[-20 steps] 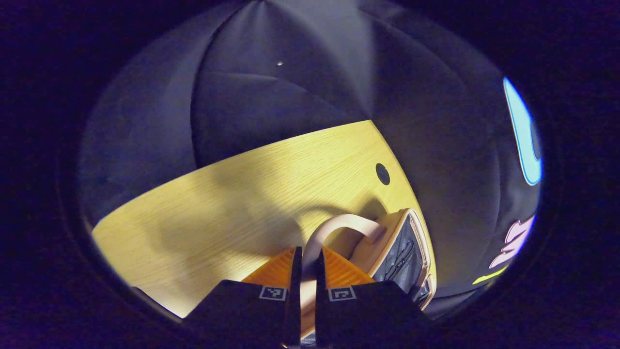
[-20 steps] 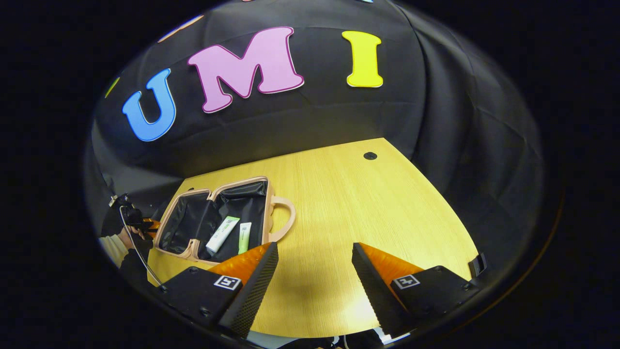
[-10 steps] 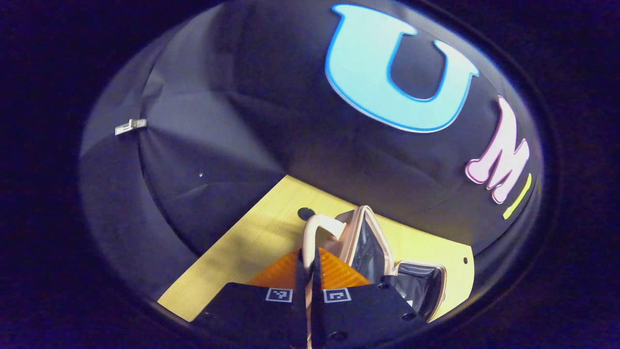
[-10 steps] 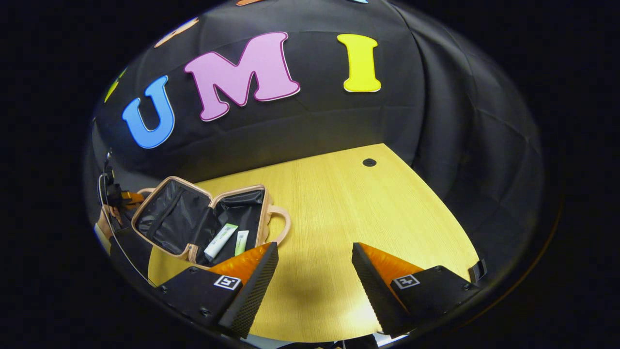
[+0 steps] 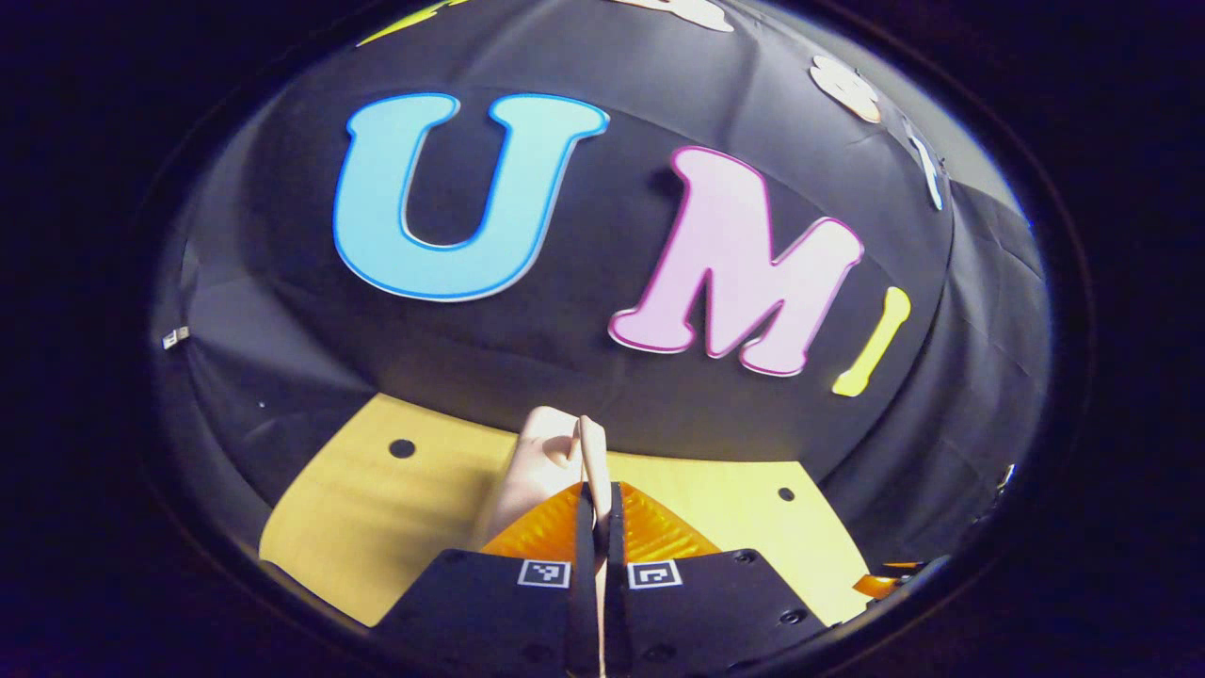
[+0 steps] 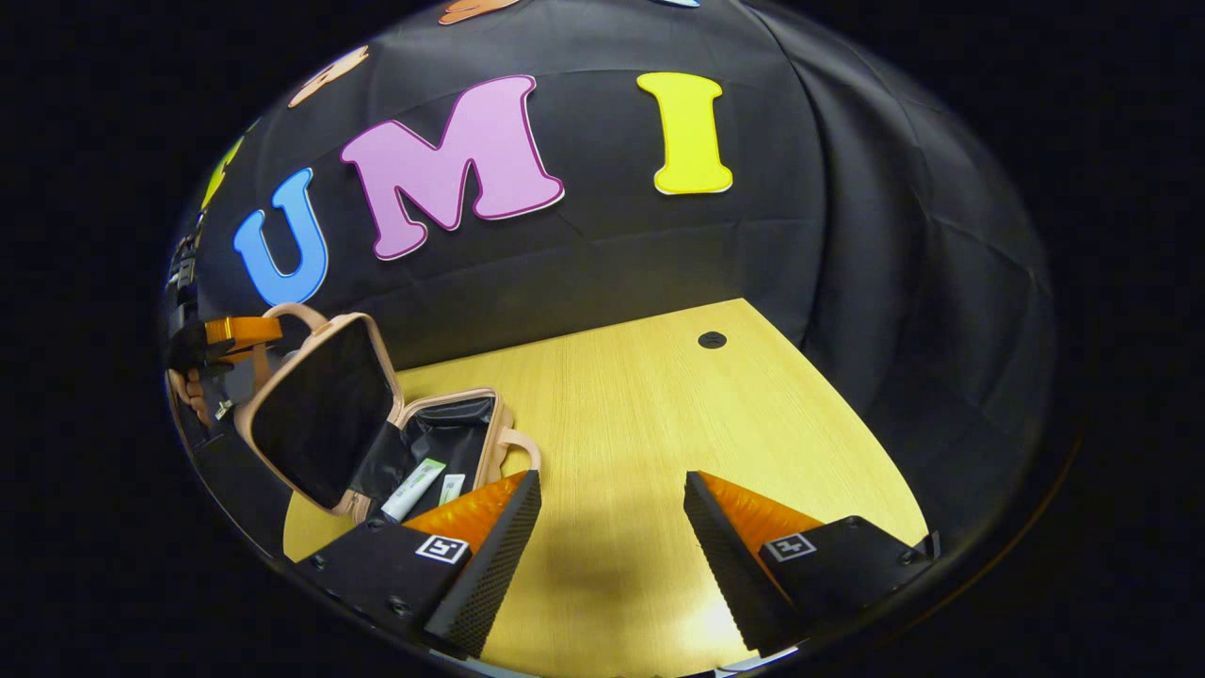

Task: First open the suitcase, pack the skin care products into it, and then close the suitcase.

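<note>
Left hand-held gripper (image 5: 597, 499): fingers pressed together on the thin handle (image 5: 591, 450) of the case lid, with almost no gap between them. In the left gripper view the handle rises edge-on from between the fingertips, with the pale outer shell of the lid (image 5: 527, 471) just to its left. In the right gripper view this same gripper (image 6: 235, 331) sits at the far left, clamped on the handle at the raised lid's top edge, with part of the holding hand (image 6: 188, 395) below it.

Right hand-held gripper (image 6: 607, 513): fingers wide apart, holding nothing, touching nothing, poised above bare worktop (image 6: 659, 414).

Suitcase (image 6: 395, 443): on the worktop at its left side, near the right gripper's left finger. Lid (image 6: 320, 410) lifted to a steep tilt, dark lining facing the camera; base flat on the worktop.

Contents: two tubes (image 6: 414, 490) lying side by side in the base, seen in the right gripper view; their lower ends are hidden behind the finger.

Left gripper view adds: the worktop (image 5: 377, 499) behind the lid, with a dark round hole (image 5: 402, 448) at left and another (image 5: 785, 493) at right.
</note>
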The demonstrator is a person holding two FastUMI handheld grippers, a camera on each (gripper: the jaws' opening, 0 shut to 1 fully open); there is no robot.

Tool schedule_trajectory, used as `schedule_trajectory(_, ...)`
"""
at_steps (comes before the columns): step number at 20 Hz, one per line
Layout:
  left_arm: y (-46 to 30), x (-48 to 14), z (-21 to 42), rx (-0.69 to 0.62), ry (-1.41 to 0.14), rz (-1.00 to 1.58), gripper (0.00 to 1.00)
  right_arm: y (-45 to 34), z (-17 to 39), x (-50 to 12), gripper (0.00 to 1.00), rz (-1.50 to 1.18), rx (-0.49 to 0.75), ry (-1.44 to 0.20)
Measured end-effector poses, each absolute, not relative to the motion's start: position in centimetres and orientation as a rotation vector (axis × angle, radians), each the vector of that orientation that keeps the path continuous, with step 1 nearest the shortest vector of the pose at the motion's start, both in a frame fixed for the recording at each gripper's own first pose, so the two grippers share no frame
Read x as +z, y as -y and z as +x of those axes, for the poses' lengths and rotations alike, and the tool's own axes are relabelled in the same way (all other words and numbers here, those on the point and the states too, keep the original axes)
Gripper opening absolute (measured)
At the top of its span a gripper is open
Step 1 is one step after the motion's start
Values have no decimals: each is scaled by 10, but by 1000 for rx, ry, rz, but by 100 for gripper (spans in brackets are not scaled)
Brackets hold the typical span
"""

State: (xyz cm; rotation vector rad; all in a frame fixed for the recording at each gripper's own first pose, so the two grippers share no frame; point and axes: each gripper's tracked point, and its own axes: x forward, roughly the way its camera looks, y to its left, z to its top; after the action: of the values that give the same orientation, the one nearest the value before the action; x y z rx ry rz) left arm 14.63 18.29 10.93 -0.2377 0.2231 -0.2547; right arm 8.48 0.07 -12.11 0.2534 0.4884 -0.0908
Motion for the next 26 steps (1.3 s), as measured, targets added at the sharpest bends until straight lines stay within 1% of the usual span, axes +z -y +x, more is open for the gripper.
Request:
schedule_trajectory(3, -105, 77, 139, -343, -303, -250, 8, 14, 95, -121, 97, 224, -87, -471)
schedule_trajectory(6, -64, 19, 144, -373, -409, -247, 8, 24, 100, -120, 97, 172, -55, -453)
schedule_trajectory(8, -45, -19, 145, -357, -479, -229, 8, 29, 104, -122, 97, 163, -28, -459)
schedule_trajectory(11, -35, -56, 146, -300, -557, -214, 9, 36, 110, -119, 97, 141, 1, -437)
schedule_trajectory(12, -30, -60, 145, -292, -562, -219, 9, 37, 111, -112, 97, 134, 10, -409)
schedule_trajectory(14, -31, -59, 146, -282, -559, -194, 13, 36, 112, -100, 97, 128, 31, -371)
schedule_trajectory(16, -27, -51, 145, -310, -514, -160, 25, 37, 111, -93, 97, 122, 30, -350)
schedule_trajectory(17, -28, -44, 144, -312, -483, -148, 36, 35, 111, -89, 97, 132, 26, -343)
schedule_trajectory(18, -31, -35, 140, -318, -449, -140, 45, 33, 109, -86, 97, 142, 23, -337)
schedule_trajectory(19, -35, -20, 133, -313, -404, -133, 78, 30, 107, -83, 97, 146, 22, -329)
schedule_trajectory(20, -39, -7, 122, -306, -354, -128, 79, 27, 103, -79, 97, 147, 21, -322)
schedule_trajectory(21, -49, 7, 113, -286, -308, -118, 90, 22, 99, -74, 97, 146, 22, -317)
schedule_trajectory(22, -59, 22, 100, -263, -261, -109, 94, 18, 94, -69, 97, 145, 23, -310)
schedule_trajectory(23, -68, 38, 87, -242, -216, -99, 96, 13, 89, -62, 97, 145, 23, -296)
schedule_trajectory(24, -76, 52, 70, -222, -172, -87, 91, 8, 82, -55, 97, 144, 24, -279)
schedule_trajectory(25, -95, 66, 51, -192, -126, -74, 96, 2, 76, -47, 97, 143, 25, -262)
schedule_trajectory(26, -111, 78, 35, -161, -89, -67, 96, -5, 70, -42, 97, 143, 29, -252)
